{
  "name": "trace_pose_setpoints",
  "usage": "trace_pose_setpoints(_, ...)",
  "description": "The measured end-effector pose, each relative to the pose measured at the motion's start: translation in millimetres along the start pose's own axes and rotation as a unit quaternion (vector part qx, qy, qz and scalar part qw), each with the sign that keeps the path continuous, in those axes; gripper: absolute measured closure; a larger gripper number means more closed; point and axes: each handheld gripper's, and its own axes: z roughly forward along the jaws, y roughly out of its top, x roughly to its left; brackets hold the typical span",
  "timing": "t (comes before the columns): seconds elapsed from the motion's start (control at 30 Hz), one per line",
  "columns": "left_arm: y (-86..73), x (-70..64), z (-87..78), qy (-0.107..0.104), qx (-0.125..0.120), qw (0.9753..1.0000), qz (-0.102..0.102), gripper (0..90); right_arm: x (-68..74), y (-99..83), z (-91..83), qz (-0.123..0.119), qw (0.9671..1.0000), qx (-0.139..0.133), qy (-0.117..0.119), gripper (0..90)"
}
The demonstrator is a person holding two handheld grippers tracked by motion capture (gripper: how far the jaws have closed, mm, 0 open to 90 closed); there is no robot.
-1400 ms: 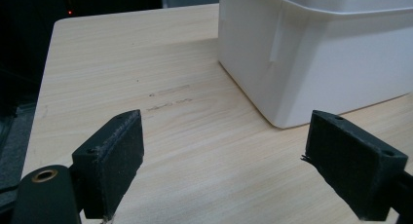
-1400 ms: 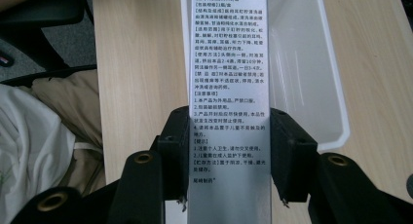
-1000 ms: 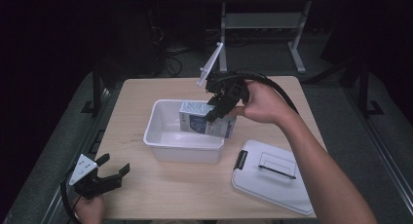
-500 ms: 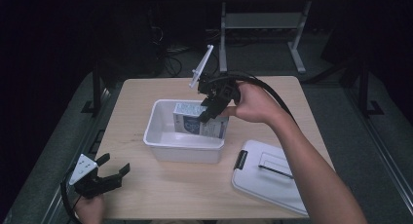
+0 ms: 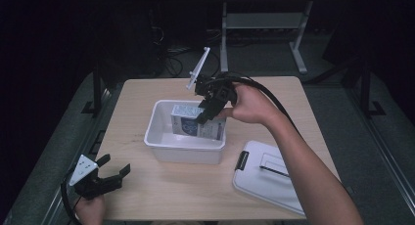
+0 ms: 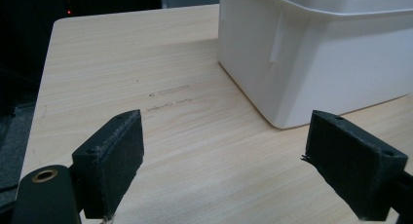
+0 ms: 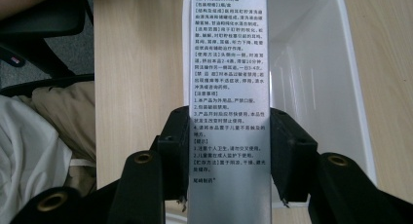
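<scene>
Carton [image 5: 192, 122] sits clamped between your right gripper [image 5: 208, 111] jaws, its printed narrow face squeezed from both sides in the right gripper view [image 7: 229, 87]. It hangs inside the white plastic bin [image 5: 161, 144], upright on its long edge, with that long axis running along the bin's length toward the far wall. The move ahead looks like a straight drop: the bin floor lies directly under the carton, so lower it without twisting. Your left gripper [image 5: 105, 178] rests near the table's [image 5: 161, 200] front left corner, jaws spread and holding nothing, well apart from the bin. The lid [image 5: 266, 178] lies at your right, nearer your right hand.
</scene>
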Motion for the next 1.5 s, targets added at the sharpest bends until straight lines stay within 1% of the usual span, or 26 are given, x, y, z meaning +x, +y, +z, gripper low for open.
trace_pose_setpoints(0.13, -0.3, 0.5, -0.4, -0.001, 0.0, 1.0, 0.0, 13.3, -1.0, 0.7, 4.3, 0.0, 1.0, 0.005, 0.002, 55.3)
trace_pose_setpoints(0.53, -0.2, 0.4, -0.4, -0.001, -0.001, 1.0, -0.001, 13.3, -2.5, 2.1, 9.2, 0.001, 1.0, 0.005, 0.001, 55.2)
trace_pose_setpoints(0.87, -0.3, 1.1, -1.5, 0.001, -0.001, 1.0, -0.001, 13.3, -5.4, 4.1, 19.6, -0.001, 0.9999, 0.01, 0.005, 55.2)
trace_pose_setpoints(1.0, -0.2, 0.8, -0.2, -0.003, 0.001, 1.0, -0.001, 13.3, -6.5, 4.7, 23.4, -0.004, 0.9999, 0.012, 0.005, 55.2)
trace_pose_setpoints(1.33, -0.3, 1.3, -1.1, -0.001, -0.003, 1.0, -0.003, 13.3, -8.1, 6.2, 35.1, -0.005, 0.9997, 0.018, 0.012, 55.2)
trace_pose_setpoints(1.4, -0.3, 1.2, -1.2, -0.001, -0.003, 1.0, -0.002, 13.3, -8.9, 6.0, 37.5, -0.009, 0.9997, 0.019, 0.012, 55.2)
trace_pose_setpoints(1.5, -0.2, 1.4, -1.5, -0.001, -0.003, 1.0, -0.002, 13.3, -9.5, 3.7, 41.2, -0.006, 0.9998, 0.017, 0.012, 55.1)
